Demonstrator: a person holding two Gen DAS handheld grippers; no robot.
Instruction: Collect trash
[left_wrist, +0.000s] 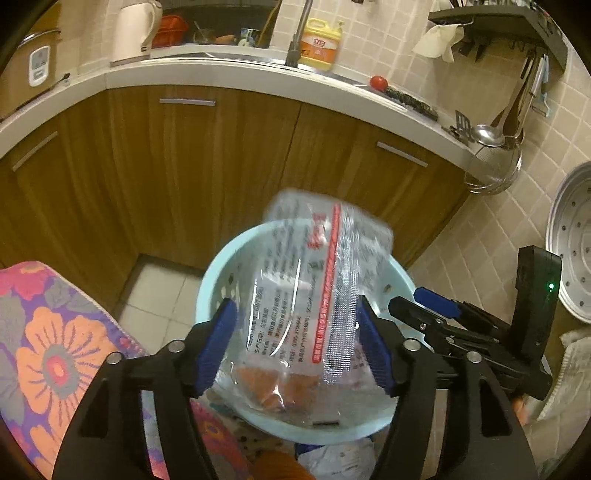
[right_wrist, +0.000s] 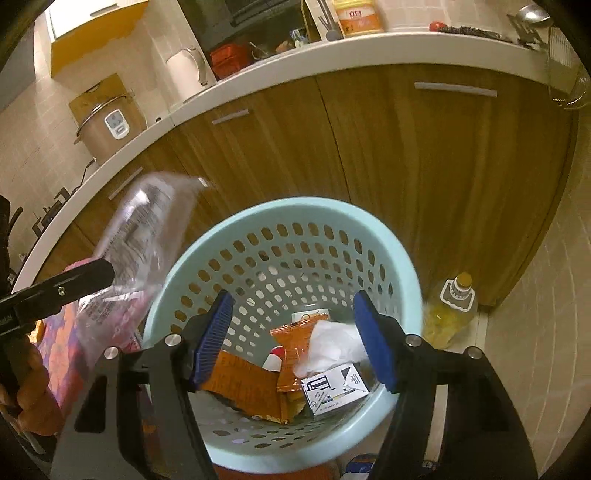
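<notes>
Left claw (left_wrist: 295, 347) you're holding spread wide, clear plastic bag (left_wrist: 314, 295) loose between its fingers over the blue basket (right_wrist: 280, 236), right claw (right_wrist: 291, 339) gaping, gripping nothing.

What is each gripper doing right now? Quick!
Left gripper: open; the blurry plastic bag is between its fingers, not pinched.
Right gripper: open, holding nothing, over the blue basket.

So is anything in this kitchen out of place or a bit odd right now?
The clear plastic bag looks blurred between the open left gripper fingers above the blue basket, as if loose in mid-air. A yellow oil bottle also stands on the floor beside the basket, against the cabinet.
</notes>
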